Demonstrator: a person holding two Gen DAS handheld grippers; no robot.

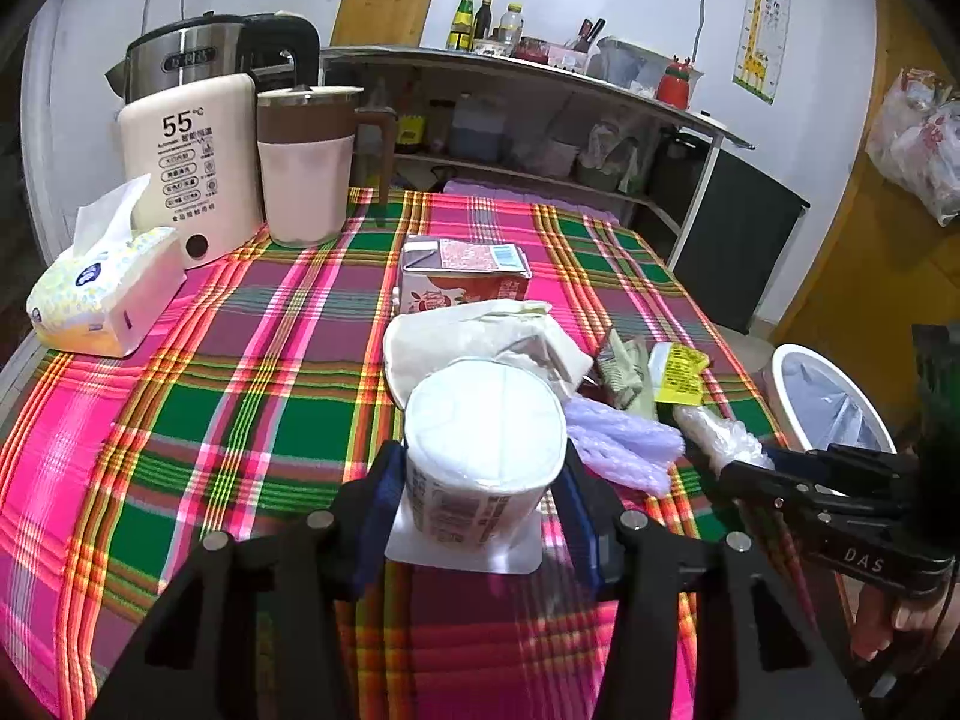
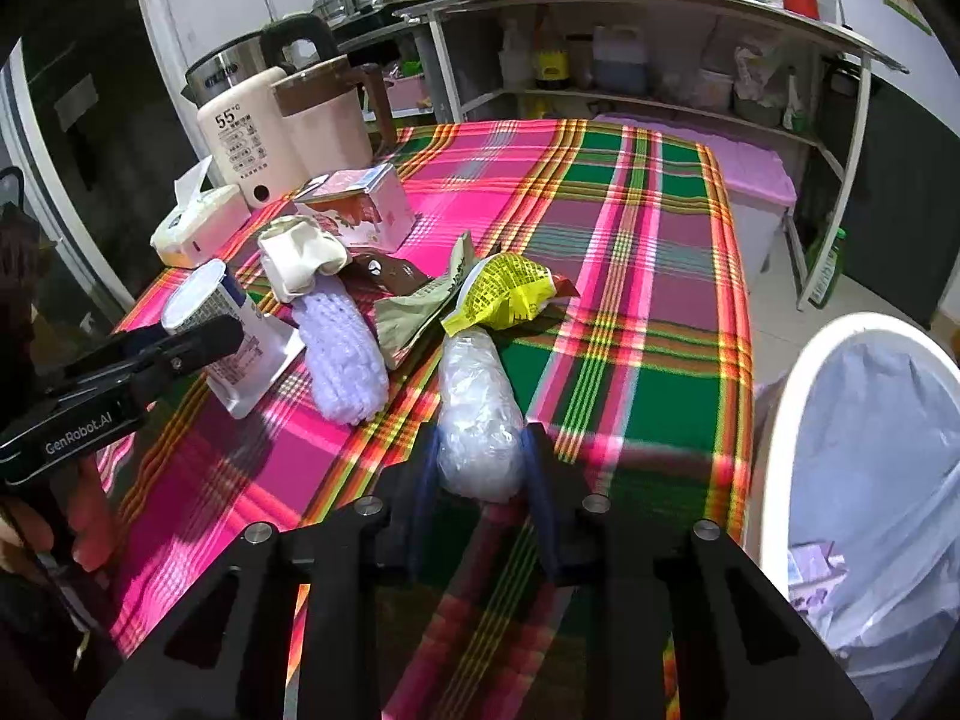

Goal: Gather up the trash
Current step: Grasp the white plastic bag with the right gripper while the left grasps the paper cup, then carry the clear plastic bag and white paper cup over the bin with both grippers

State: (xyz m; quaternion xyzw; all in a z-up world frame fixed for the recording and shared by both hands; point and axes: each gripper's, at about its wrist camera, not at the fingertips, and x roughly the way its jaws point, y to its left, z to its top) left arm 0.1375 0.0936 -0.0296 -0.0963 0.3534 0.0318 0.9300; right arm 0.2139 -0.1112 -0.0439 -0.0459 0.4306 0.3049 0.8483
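Observation:
An upturned white paper cup point(image 1: 486, 420) stands on the plaid tablecloth point(image 1: 240, 420), and my left gripper point(image 1: 480, 468) is shut on it with a blue pad at each side. My right gripper point(image 2: 480, 456) is shut on a wad of clear plastic film point(image 2: 477, 408) near the table's front edge. Between the two lie a purple foam net point(image 2: 342, 354), a green-beige wrapper point(image 2: 414, 312) and a yellow wrapper point(image 2: 504, 294). Behind them sit a crumpled white bag point(image 1: 480, 336) and a pink carton point(image 1: 462, 276). A white bin point(image 2: 870, 450) with a liner stands off the table's right side.
At the back left of the table are a tissue pack point(image 1: 102, 300), a cream warmer point(image 1: 192, 168), a pink jug point(image 1: 306, 168) and a steel kettle point(image 1: 180, 54). A shelf unit point(image 1: 540, 120) with bottles stands behind the table. A person's hand point(image 2: 90, 528) holds the left gripper.

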